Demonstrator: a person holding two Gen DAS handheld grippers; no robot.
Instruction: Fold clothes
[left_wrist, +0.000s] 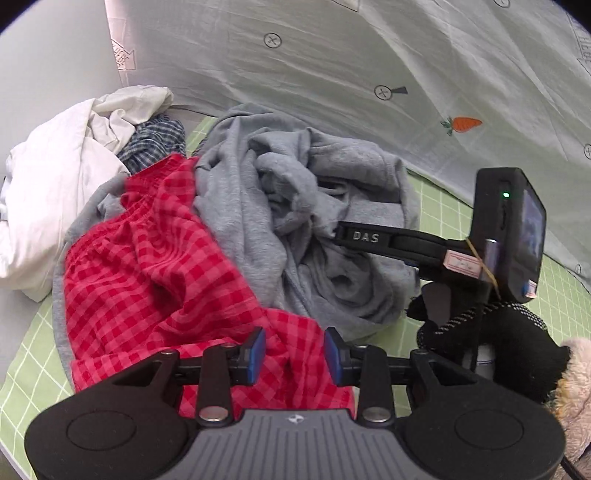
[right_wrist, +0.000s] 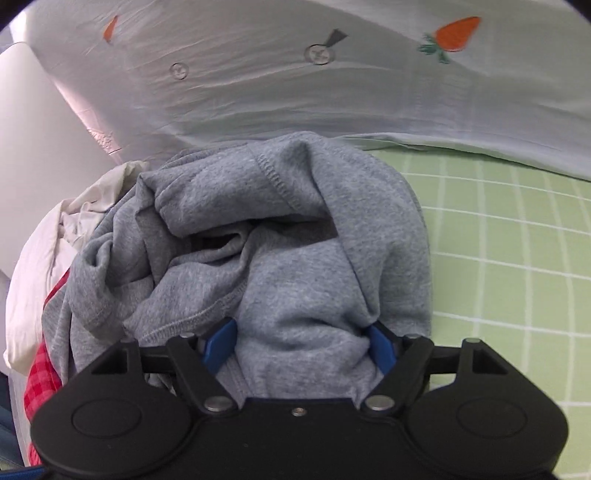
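Note:
A crumpled grey sweatshirt (left_wrist: 295, 206) lies heaped on the green grid sheet (left_wrist: 443, 210). Red checked shorts (left_wrist: 147, 266) with an elastic waistband lie over its left side. My left gripper (left_wrist: 294, 355) hovers open just above the near hem of the shorts, its blue pads apart with red cloth showing behind them. In the right wrist view my right gripper (right_wrist: 301, 347) stands wide open, pushed into the grey sweatshirt (right_wrist: 280, 236), and a bunch of grey fabric fills the space between its fingers. One black finger (left_wrist: 365, 236) of it shows in the left wrist view, its tip buried in the grey folds.
A white garment (left_wrist: 48, 192) and a blue checked cloth (left_wrist: 155, 144) lie bunched at the far left. A pale sheet with carrot prints (left_wrist: 332, 74) hangs behind the pile. A black-gloved hand (left_wrist: 517, 350) holds the right gripper. Bare green sheet (right_wrist: 498, 240) lies to the right.

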